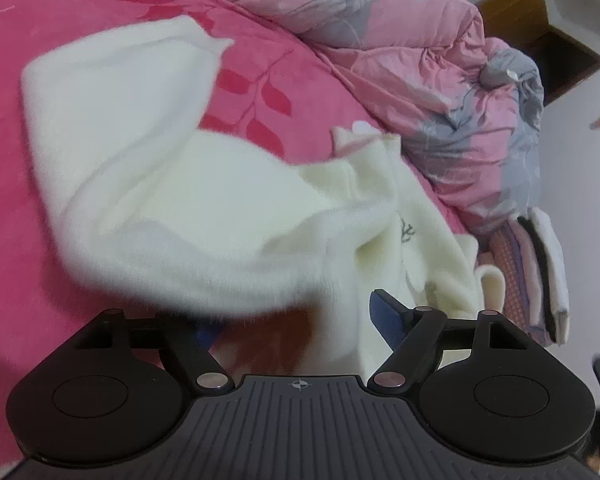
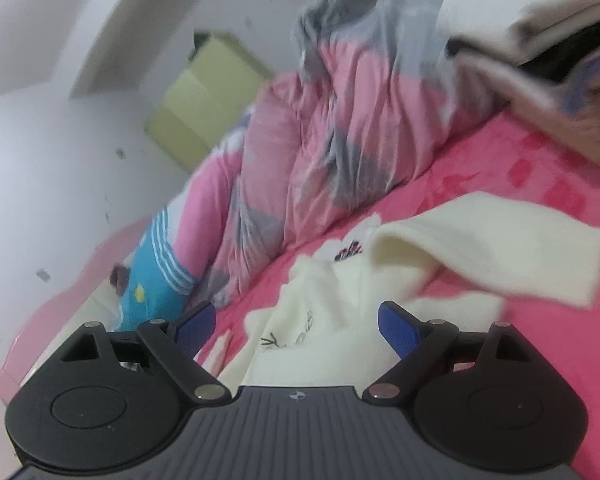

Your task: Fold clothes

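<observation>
a cream fuzzy sweater [image 1: 204,208] lies crumpled on the pink flowered bed sheet [image 1: 28,240], close in front of both grippers. in the left wrist view its long sleeve runs from the lower middle of the frame up and to the left, ending in a blunt cuff near the far left; the body bunches toward the right, where a small grey embroidered sprig shows. the fabric there is blurred. in the right wrist view the sweater [image 2: 340,320] spreads from the near middle outward, with one sleeve lying nearly crosswise, its cuff pointing to the right edge.

the left gripper [image 1: 296,312] has its fingers apart; the right blue finger [image 1: 388,312] is clear, the left one mostly hidden under the cloth that drapes over it, and the fingers do not pinch it. the right gripper [image 2: 296,324] also stands wide, both blue fingers [image 2: 398,328] bare, above the sweater's body.

a rumpled pink and grey quilt [image 1: 420,80] lies beyond the sweater, and a stack of folded clothes [image 1: 540,272] sits at the sheet's right edge.
</observation>
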Demonstrator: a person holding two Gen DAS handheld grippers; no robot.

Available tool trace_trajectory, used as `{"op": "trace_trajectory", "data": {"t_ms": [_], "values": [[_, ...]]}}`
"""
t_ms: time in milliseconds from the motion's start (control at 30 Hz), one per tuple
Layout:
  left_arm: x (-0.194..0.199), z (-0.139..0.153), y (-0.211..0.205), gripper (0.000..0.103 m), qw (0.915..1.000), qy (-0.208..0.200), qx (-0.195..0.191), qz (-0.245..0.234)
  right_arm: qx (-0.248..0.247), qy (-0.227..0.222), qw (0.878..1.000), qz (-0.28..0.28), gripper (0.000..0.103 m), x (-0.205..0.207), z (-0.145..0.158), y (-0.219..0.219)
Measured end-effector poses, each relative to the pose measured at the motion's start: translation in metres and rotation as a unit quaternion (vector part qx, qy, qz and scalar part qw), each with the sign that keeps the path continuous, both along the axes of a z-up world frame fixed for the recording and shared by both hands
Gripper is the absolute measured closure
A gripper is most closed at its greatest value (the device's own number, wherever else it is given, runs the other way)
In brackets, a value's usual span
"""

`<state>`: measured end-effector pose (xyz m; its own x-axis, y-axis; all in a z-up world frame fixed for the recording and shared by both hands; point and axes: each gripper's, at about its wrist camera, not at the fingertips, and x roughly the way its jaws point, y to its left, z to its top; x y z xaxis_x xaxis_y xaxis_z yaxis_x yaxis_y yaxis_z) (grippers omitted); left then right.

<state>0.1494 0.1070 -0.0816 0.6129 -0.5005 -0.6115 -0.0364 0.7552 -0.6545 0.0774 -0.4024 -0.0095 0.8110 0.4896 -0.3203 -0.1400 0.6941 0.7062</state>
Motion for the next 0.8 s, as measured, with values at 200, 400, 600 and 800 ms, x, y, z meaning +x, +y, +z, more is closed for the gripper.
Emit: {"op": "trace_trajectory", "data": {"t_ms": [200,400,600,800], "values": [[0.016,-0.006,0.001,0.037,0.9996,-0.018,0.0,0.022,-0.074,0.172,0.982,-0.026,0.01,0.124,-0.033,0.012],[0.044,-0.005,-0.005,0.08,0.9969,-0.047,0.062,0.005,-0.087,0.211,0.974,0.02,0.026,0.189,-0.076,0.027],[0.088,0.03,-0.001,0.085,0.9866,-0.133,0.094,-0.003,-0.049,0.098,0.994,-0.005,0.071,0.195,-0.051,0.013],[0.145,0.082,0.017,0.085,0.9608,-0.234,0.141,0.043,0.065,-0.065,0.988,-0.125,0.075,0.197,-0.025,-0.042]]}}
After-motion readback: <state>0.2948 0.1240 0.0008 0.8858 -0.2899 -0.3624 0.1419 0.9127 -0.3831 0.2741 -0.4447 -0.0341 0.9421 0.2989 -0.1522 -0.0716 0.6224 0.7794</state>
